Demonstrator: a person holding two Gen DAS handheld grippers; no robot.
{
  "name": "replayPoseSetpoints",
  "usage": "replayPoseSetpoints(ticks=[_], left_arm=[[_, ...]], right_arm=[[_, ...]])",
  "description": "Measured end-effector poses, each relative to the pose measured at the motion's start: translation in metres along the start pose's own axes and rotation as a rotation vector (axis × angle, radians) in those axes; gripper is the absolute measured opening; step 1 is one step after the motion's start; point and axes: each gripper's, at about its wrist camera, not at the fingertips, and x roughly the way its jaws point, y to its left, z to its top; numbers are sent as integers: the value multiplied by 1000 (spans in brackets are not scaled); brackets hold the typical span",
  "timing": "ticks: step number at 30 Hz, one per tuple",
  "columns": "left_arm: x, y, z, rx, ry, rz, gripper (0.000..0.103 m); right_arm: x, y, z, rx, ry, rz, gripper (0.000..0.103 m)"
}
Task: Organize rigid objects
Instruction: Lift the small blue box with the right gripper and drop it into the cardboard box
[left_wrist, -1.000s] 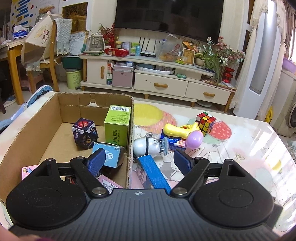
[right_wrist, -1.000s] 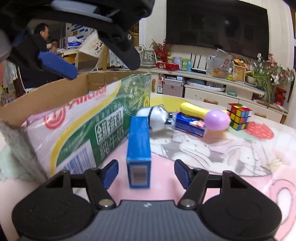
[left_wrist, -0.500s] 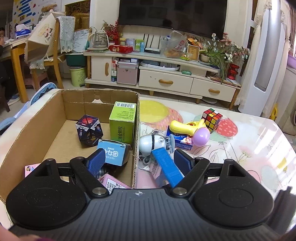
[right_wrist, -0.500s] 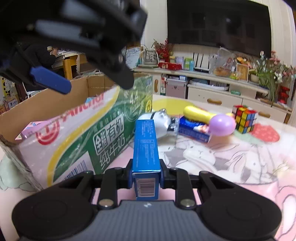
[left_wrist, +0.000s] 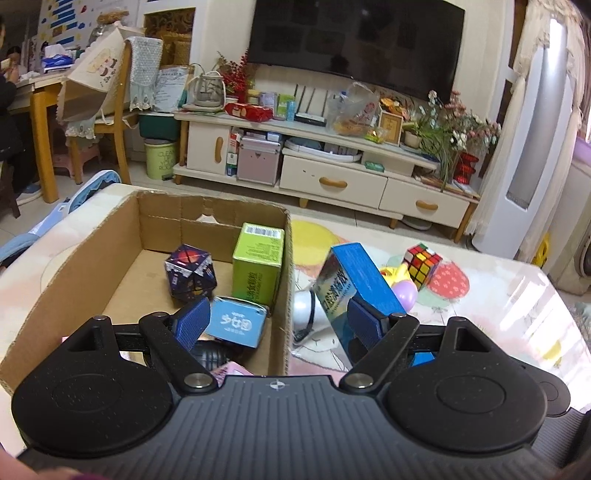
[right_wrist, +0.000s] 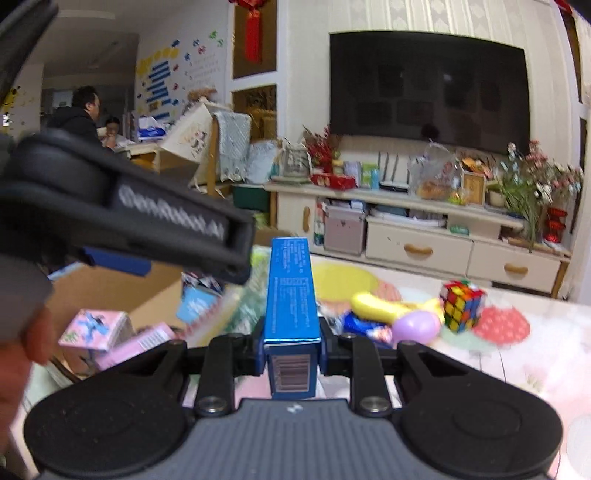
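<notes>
My right gripper (right_wrist: 291, 356) is shut on a long blue box (right_wrist: 291, 295), which it holds lifted off the table, pointing away from me. The left wrist view shows the same blue box (left_wrist: 354, 280) raised just right of the cardboard box (left_wrist: 74, 266). My left gripper (left_wrist: 275, 323) hovers open over the near end of the cardboard box with nothing between its fingers. Inside the cardboard box are a green carton (left_wrist: 258, 264), a dark puzzle cube (left_wrist: 190, 271), a light blue carton (left_wrist: 236, 323) and pink packs (right_wrist: 96, 328).
On the table to the right lie a Rubik's cube (left_wrist: 421, 264), a yellow toy with a purple egg (right_wrist: 410, 321), a silver toy (left_wrist: 306, 308) and a small blue pack (right_wrist: 364, 325). The left gripper's body (right_wrist: 129, 210) hangs close on the left in the right wrist view.
My right gripper closed on the blue box and lifted it off the table. The left gripper stayed open over the cardboard box.
</notes>
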Motion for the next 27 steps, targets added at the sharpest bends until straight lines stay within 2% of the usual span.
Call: replayPoseSetpoints(ticks=[8, 15, 20, 22, 23, 24, 27], left_arm=[[-3, 24, 11, -91, -35, 55, 102], [5, 46, 20, -136, -50, 201, 102], [9, 60, 26, -166, -67, 309, 103], [10, 65, 28, -178, -66, 331, 103], [9, 68, 28, -186, -66, 333, 103], [9, 69, 28, -194, -65, 333, 103], [8, 67, 27, -206, -62, 339, 103]], right_arm=[[11, 24, 20, -44, -30, 72, 23], [34, 47, 37, -77, -33, 137, 23], [56, 65, 39, -119, 0, 174, 25], [59, 69, 36, -151, 1, 150, 52], [55, 69, 33, -150, -10, 142, 69], [52, 67, 32, -141, -24, 140, 73], [44, 59, 30, -125, -38, 101, 74]])
